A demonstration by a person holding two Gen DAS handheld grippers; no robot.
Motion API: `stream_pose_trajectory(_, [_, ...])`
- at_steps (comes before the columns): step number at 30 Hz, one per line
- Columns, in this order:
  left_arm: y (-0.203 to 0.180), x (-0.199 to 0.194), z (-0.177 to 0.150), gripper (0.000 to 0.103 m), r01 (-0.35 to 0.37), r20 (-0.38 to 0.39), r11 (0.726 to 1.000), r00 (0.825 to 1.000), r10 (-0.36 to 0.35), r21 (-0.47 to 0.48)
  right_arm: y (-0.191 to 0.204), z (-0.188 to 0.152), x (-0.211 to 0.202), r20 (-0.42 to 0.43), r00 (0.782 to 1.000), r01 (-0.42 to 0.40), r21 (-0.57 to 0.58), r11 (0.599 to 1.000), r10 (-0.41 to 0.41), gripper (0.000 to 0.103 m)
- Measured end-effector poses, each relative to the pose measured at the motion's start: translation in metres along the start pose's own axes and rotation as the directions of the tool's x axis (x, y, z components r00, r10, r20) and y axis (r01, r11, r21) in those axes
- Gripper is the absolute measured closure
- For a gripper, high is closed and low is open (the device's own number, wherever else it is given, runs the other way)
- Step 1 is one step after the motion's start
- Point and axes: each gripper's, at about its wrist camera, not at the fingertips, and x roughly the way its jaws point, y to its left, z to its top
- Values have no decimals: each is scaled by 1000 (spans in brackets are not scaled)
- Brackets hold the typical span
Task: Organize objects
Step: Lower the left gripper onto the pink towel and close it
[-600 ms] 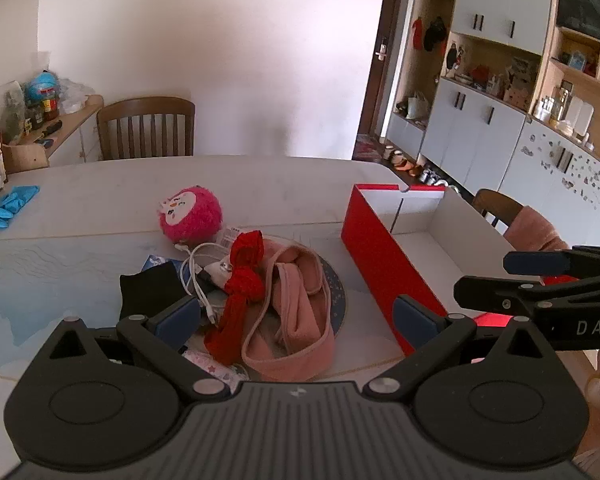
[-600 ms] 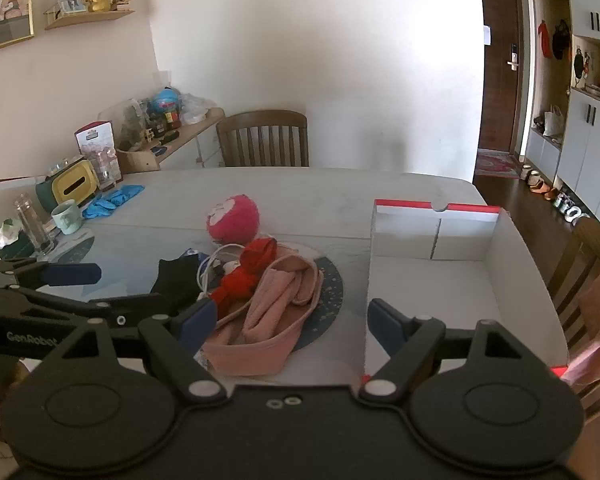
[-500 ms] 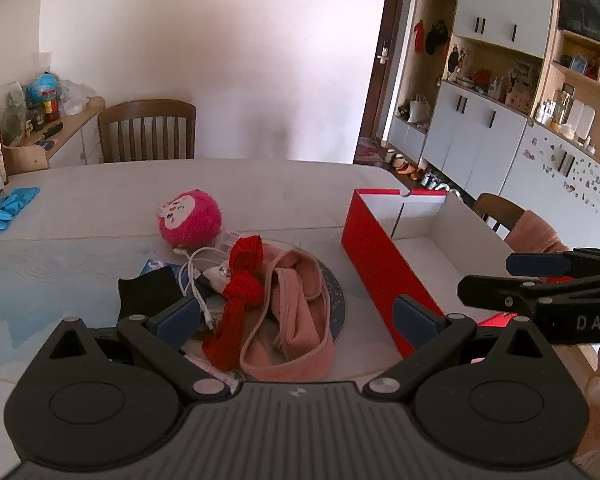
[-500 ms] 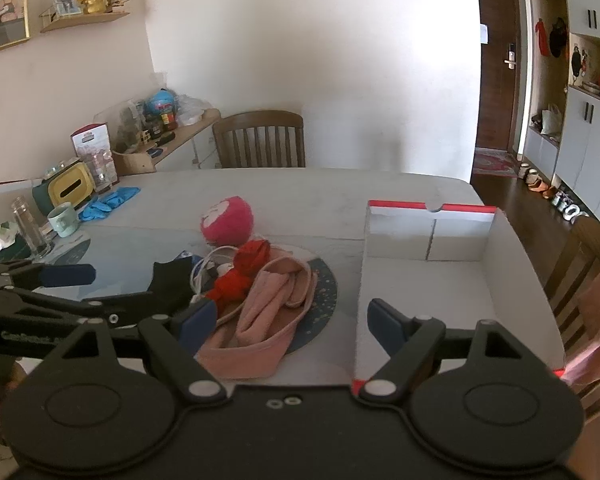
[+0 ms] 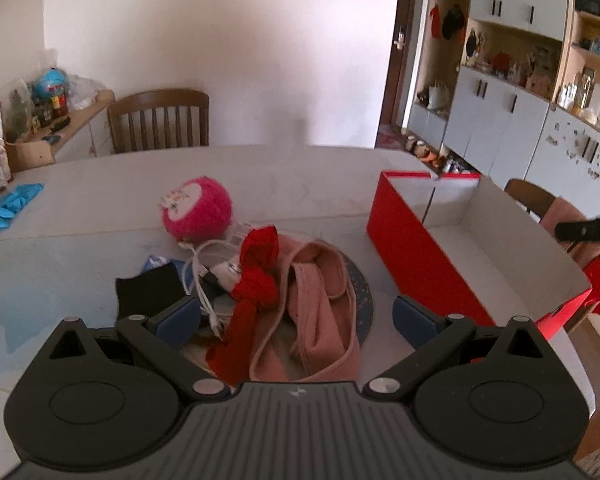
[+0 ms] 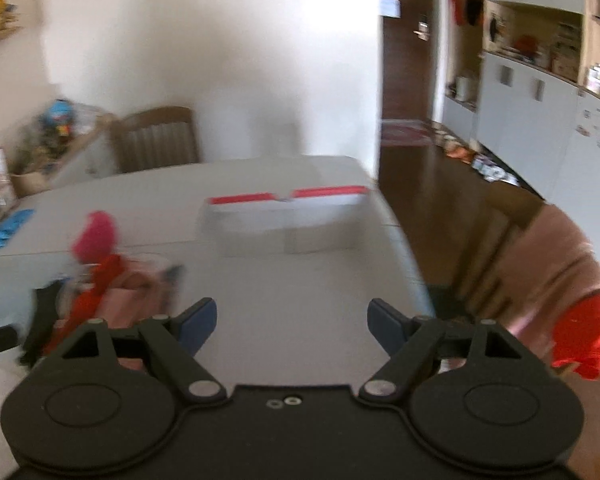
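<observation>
Red box point(image 5: 416, 248): open-top, red outside, white inside, sits on table point(image 5: 300, 176) right of the clutter; floor of it bare as far as the left wrist view shows. Right wrist view: blurred, box point(image 6: 288, 216) straight ahead, near part of its inside hidden behind the gripper
Dark round mat point(image 5: 362, 292): acts as a tray; pink cloth band point(image 5: 320, 304) heaped on it, red fabric piece point(image 5: 256, 280) draped across the band's left edge
Pile w/o container: pink plush ball point(image 5: 198, 214) at the back, touching white cable point(image 5: 198, 276); black cloth point(image 5: 148, 292) front left of the cable; small blue packet point(image 5: 154, 262) peeking from under the black cloth
Left gripper point(image 5: 296, 316): fingers spread wide, nothing betw. them, hovers just over the near end of band + red fabric, no contact seen
Right gripper point(image 6: 292, 320): fingers apart, nothing clasped, over bare tabletop in front of the box; its black tip point(image 5: 588, 230) pokes into left view past the box's right wall
Clutter in right view: smeared, plush point(image 6: 96, 236) and red fabric point(image 6: 100, 280) far left, well apart from that gripper
Blue gloves point(image 5: 8, 204): far left table edge, loose
Chair point(image 5: 160, 120): at table's far side
</observation>
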Motion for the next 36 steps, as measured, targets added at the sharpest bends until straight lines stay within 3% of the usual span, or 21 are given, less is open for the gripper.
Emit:
stream_pose_trajectory(5, [-19, 36, -7, 1, 12, -69, 998, 998, -7, 64, -33, 3, 27, -50, 997, 64, 20, 998, -63, 21])
stream_pose_trajectory(12, [-32, 89, -16, 1, -32, -142, 996, 989, 43, 81, -58, 1, 62, -121, 987, 111, 16, 994, -108, 23])
stream_pose_trajectory(17, [-41, 117, -22, 2, -68, -173, 988, 981, 91, 135, -68, -1, 86, -178, 979, 101, 23, 995, -96, 23])
stream_pose_trajectory(22, [-44, 141, -22, 13, -90, -218, 986, 968, 120, 141, -68, -2, 94, -213, 974, 83, -8, 997, -82, 25])
stream_pose_trajectory(25, [-45, 150, -21, 14, -105, -228, 982, 964, 139, 155, -71, -2, 98, -232, 970, 71, -8, 997, -71, 31])
stream_pose_trajectory(30, [-44, 163, -19, 28, -107, -255, 983, 956, 142, 149, -67, -4, 104, -248, 967, 47, -36, 998, -54, 40])
stream_pose_trajectory(32, [-44, 165, -17, 38, -104, -253, 984, 958, 138, 144, -66, -4, 106, -251, 967, 40, -43, 998, -49, 44])
stream_pose_trajectory(34, [-44, 163, -16, 58, -104, -254, 985, 957, 137, 141, -65, -4, 108, -251, 967, 34, -47, 998, -45, 48])
stream_pose_trajectory(36, [-44, 161, -15, 69, -121, -250, 981, 956, 156, 150, -64, -4, 109, -250, 967, 30, -50, 998, -42, 55])
